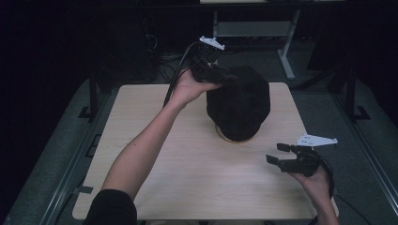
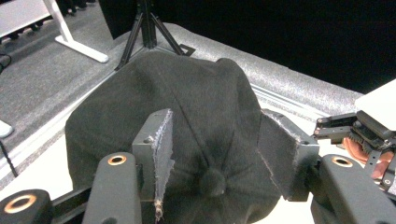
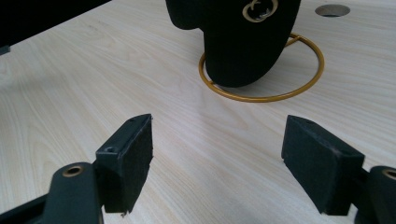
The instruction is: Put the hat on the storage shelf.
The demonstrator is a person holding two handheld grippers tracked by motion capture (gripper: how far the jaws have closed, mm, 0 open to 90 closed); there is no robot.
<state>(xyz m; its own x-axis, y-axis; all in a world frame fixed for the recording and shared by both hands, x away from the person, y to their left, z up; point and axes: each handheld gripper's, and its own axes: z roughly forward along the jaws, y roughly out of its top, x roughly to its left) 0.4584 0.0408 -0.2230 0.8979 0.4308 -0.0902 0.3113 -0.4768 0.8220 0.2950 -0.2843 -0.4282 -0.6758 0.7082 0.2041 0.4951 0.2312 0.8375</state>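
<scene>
Sitting on a gold ring stand, black cap, gold emblem

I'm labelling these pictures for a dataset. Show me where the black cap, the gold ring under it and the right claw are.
black cap (image 1: 239,105): high view, middle of its crown.
gold ring (image 3: 266,97): right gripper view, near arc of the ring on the table.
right claw (image 1: 278,154): high view, midway between its open fingertips.

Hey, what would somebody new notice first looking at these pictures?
A black cap sits on a gold ring stand mid-table, a gold emblem on its front. The left gripper is at its crown, jaws open around it. The right gripper hovers open near the table's right edge.
</scene>
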